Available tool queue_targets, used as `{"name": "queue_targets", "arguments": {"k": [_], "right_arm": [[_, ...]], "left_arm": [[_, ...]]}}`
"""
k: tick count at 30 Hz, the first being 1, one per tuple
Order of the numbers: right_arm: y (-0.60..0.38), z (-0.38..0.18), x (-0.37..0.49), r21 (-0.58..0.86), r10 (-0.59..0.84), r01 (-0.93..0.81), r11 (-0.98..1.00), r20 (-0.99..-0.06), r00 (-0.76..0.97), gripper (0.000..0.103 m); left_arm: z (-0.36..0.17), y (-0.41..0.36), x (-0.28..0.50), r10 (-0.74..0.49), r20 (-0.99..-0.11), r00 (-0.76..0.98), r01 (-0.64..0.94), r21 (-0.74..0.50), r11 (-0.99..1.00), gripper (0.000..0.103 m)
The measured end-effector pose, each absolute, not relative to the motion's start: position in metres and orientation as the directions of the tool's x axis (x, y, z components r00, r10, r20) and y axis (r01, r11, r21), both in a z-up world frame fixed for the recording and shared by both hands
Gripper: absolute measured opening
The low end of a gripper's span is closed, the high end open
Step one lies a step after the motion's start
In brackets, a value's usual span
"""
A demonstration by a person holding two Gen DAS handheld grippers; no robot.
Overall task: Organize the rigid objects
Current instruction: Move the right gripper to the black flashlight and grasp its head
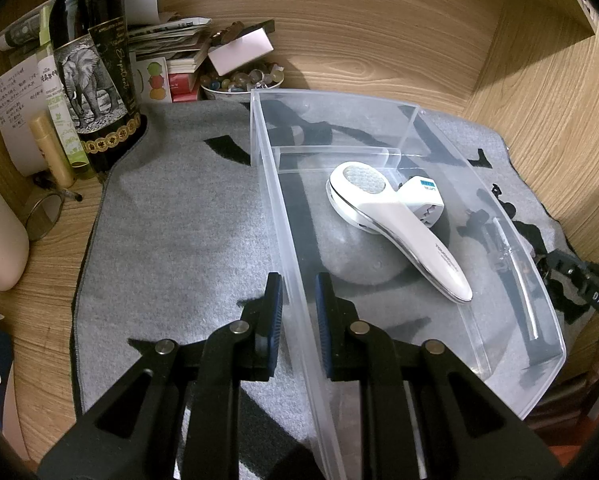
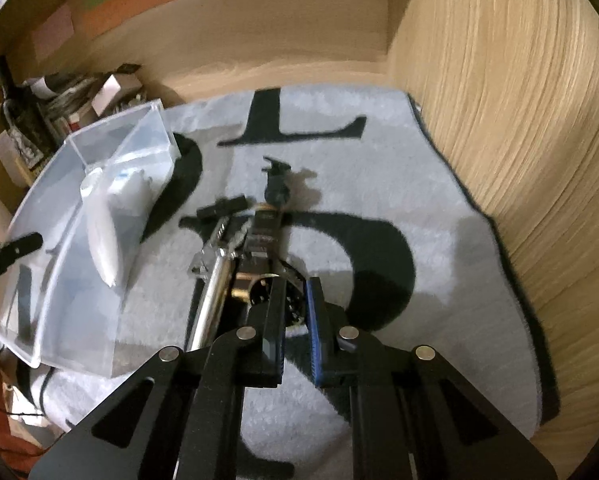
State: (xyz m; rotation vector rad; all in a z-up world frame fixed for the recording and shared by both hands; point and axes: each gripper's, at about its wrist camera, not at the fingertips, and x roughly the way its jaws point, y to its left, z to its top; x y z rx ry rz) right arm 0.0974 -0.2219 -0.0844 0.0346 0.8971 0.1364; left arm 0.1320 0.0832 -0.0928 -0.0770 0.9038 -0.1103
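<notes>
Partway: massager (image 1: pixel 395 224) & adapter (image 1: pixel 425 200) in bin (image 1: pixel 277 200), left hand-held gripper (image 1: pixel 298 296) straddling bin wall w/ gaps showing, right hand-held gripper (image 2: pixel 295 300) part-open, empty over corkscrew pile (image 2: pixel 235 256).

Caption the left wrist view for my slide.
Left gripper straddles the clear bin wall; white device inside.

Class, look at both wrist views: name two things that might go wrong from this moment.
1. The left gripper straddles only the thin wall of the clear bin; pulling may tip it and slide the white handheld device.
2. The right gripper is closing around a cluttered metal tool; it may slip.
</notes>
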Motion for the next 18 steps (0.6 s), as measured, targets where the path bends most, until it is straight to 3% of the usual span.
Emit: {"name": "queue_targets", "arguments": {"k": [8,9,10,12,17,18], "right_arm": [[-0.218,-0.078,0.101,0.091,0.148,-0.124,0.988,-0.782,0.605,0.012],[-0.219,-0.078,0.101,0.097,0.152,-0.123,0.988,-0.785,0.6,0.019],[-0.218,-0.079,0.101,0.095,0.149,-0.12,0.988,-0.784,0.602,0.034],[-0.215,-0.082,0.101,0.079,0.129,-0.108,0.991,-0.778,0.615,0.048],[-0.209,-0.099,0.106,0.085,0.141,-0.122,0.989,-0.806,0.575,0.048],[-0.209,-0.102,0.107,0.083,0.138,-0.121,0.989,-0.812,0.567,0.043]], "left_arm": [[-0.093,0.084,0.132,-0.129,-0.779,0.614,0.063,-0.114,0.991,0.017],[-0.093,0.083,0.132,-0.128,-0.779,0.614,0.064,-0.112,0.992,0.017],[-0.093,0.084,0.132,-0.128,-0.779,0.614,0.064,-0.113,0.992,0.017],[-0.093,0.084,0.132,-0.129,-0.778,0.614,0.064,-0.114,0.991,0.017],[-0.092,0.084,0.132,-0.13,-0.778,0.615,0.065,-0.115,0.991,0.017],[-0.092,0.084,0.132,-0.13,-0.778,0.615,0.065,-0.115,0.991,0.017]]}}
